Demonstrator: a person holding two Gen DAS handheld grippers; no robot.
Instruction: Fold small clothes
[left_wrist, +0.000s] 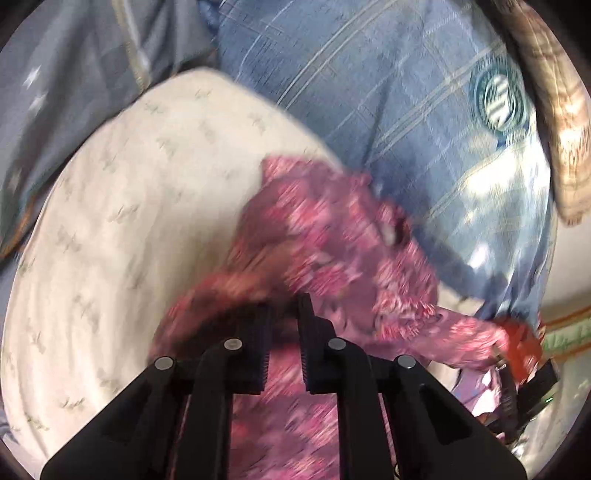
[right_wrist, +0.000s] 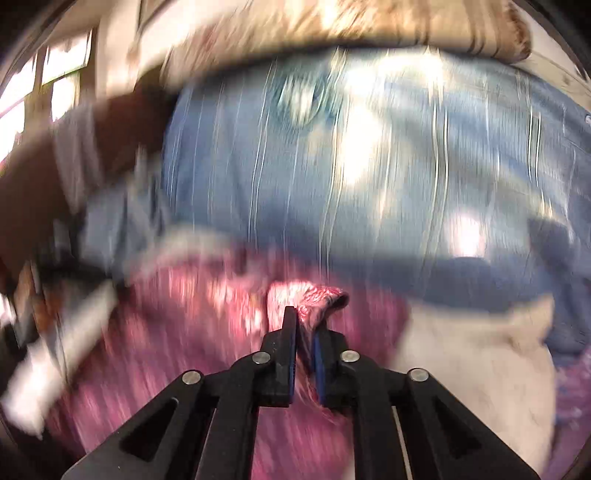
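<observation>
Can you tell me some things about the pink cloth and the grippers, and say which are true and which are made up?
1. The right hand-held gripper pinches a fold of the pink cloth. True.
2. The pink cloth is plain, with no pattern. False: it has a busy pink and white print.
3. A white pillow lies under part of the pink cloth in the left wrist view. True.
4. The bedspread behind the cloth is green. False: it is blue with pale lines.
5. The left hand-held gripper is far from the pink cloth. False: its fingers sit right at the cloth, which shows between them.
</observation>
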